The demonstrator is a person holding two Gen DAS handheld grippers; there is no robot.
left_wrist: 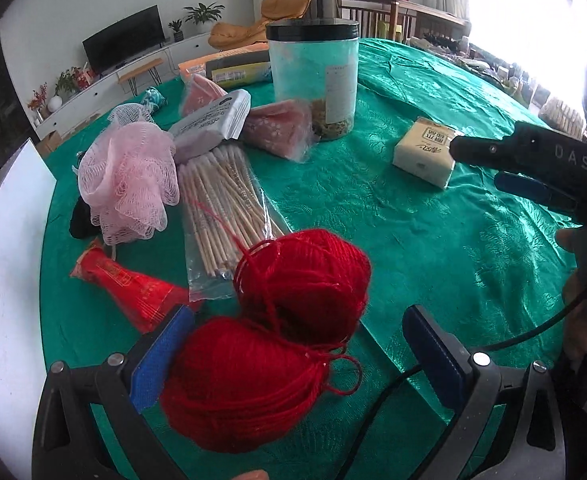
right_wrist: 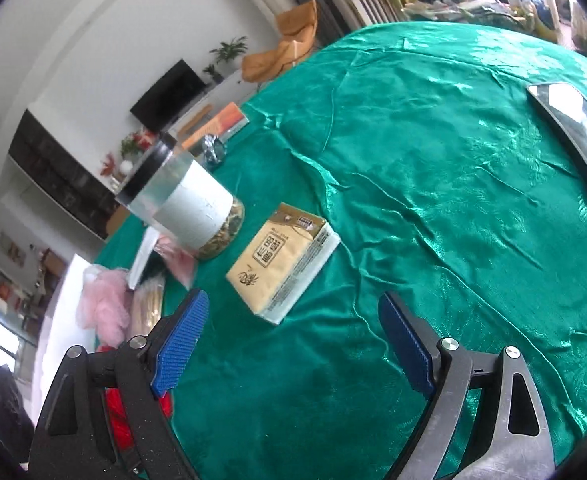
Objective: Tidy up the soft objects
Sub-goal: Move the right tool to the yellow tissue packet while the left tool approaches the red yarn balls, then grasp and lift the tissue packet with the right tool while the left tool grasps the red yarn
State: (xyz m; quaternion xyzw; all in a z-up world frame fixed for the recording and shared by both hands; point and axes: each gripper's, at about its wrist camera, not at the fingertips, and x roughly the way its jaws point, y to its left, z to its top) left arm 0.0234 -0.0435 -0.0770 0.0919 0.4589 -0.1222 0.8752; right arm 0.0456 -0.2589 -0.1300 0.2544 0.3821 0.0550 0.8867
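Left wrist view is showing the left gripper (left_wrist: pixel 297 356) standing with its blue pads spread wide apart over the green tabletop (left_wrist: pixel 433 220). Two balls of red yarn (left_wrist: pixel 277 332) are lying between and just ahead of the pads: the nearer ball is resting against the left pad (left_wrist: pixel 161 360) at about 9 o'clock of the gap, while the right pad, at 3 o'clock, is sitting clear of the wool. The farther ball is lying at 12 o'clock from the gripper, and loose strands are joining the two.

At 10 o'clock a pink mesh bath puff (left_wrist: pixel 129 184) is sitting beside a clear bag of wooden sticks (left_wrist: pixel 221 216), with a red wrapper (left_wrist: pixel 133 292) nearer the gripper. A clear jar with a black lid (left_wrist: pixel 313 76) is standing upright at 12 o'clock. A yellow tissue pack (left_wrist: pixel 423 152) is lying at 2 o'clock, and the right gripper (left_wrist: pixel 489 164) is hanging just beside it.

Right wrist view is showing the right gripper (right_wrist: pixel 293 344) with its pads also held apart, gripping nothing. The tissue pack (right_wrist: pixel 285 260) is lying flat at 12 o'clock, just ahead of the fingertips and not touching them. The jar (right_wrist: pixel 185 204) is standing at 10 o'clock beyond it.
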